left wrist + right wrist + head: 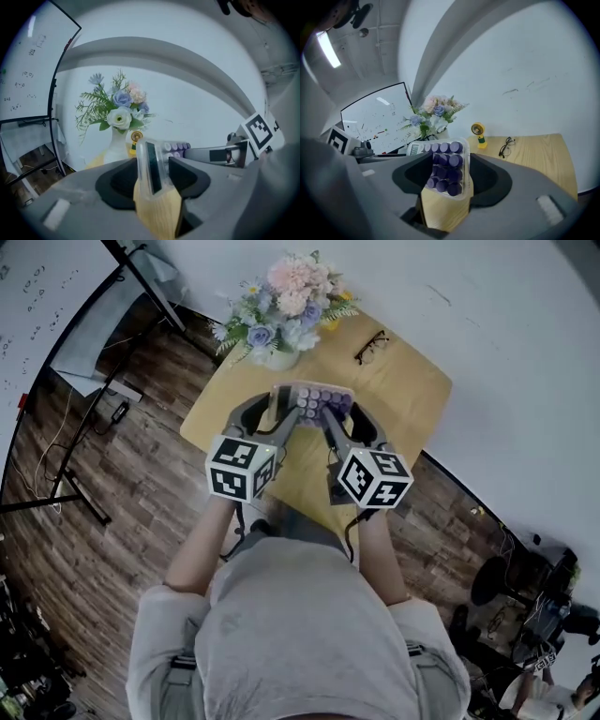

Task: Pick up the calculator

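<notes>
The calculator (pixel 314 401), a pale case with round purple keys, hangs in the air above the wooden table (pixel 412 399). My left gripper (pixel 292 415) holds its left end and my right gripper (pixel 331 418) its right end. The left gripper view shows the calculator (pixel 153 164) edge-on, pinched between the jaws of the left gripper (pixel 153 177). The right gripper view shows the keyed face of the calculator (pixel 446 166) filling the gap of the right gripper (pixel 448 180). Both grippers are shut on it.
A white vase of flowers (pixel 281 310) stands at the table's far edge, with glasses (pixel 371 345) to its right. A small yellow fan (pixel 478 134) sits near the wall. A whiteboard (pixel 375 122) on a stand is at the left, over the wood floor.
</notes>
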Available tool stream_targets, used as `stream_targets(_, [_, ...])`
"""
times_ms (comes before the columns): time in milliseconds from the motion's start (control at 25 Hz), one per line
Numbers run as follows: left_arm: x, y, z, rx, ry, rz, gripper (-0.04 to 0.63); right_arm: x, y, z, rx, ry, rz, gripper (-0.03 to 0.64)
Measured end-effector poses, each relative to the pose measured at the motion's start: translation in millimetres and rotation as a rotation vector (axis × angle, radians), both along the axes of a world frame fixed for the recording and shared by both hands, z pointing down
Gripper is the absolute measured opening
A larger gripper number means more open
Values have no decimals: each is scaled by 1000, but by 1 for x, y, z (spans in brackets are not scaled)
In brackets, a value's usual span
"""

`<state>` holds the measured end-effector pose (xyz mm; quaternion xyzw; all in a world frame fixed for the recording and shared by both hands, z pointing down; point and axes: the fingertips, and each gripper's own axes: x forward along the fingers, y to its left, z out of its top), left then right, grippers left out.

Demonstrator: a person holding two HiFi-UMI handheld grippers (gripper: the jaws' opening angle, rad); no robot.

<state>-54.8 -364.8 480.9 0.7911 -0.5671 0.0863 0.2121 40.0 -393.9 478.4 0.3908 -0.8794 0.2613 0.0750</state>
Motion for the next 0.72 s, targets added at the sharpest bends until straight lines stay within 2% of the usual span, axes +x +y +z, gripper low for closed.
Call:
stream_targets(480, [6,42,-81,210,-52,61,209,8,49,-85,244,1,75,245])
stream_targets(720, [7,62,-113,302,-48,63,209,9,72,-122,366,11,89,244])
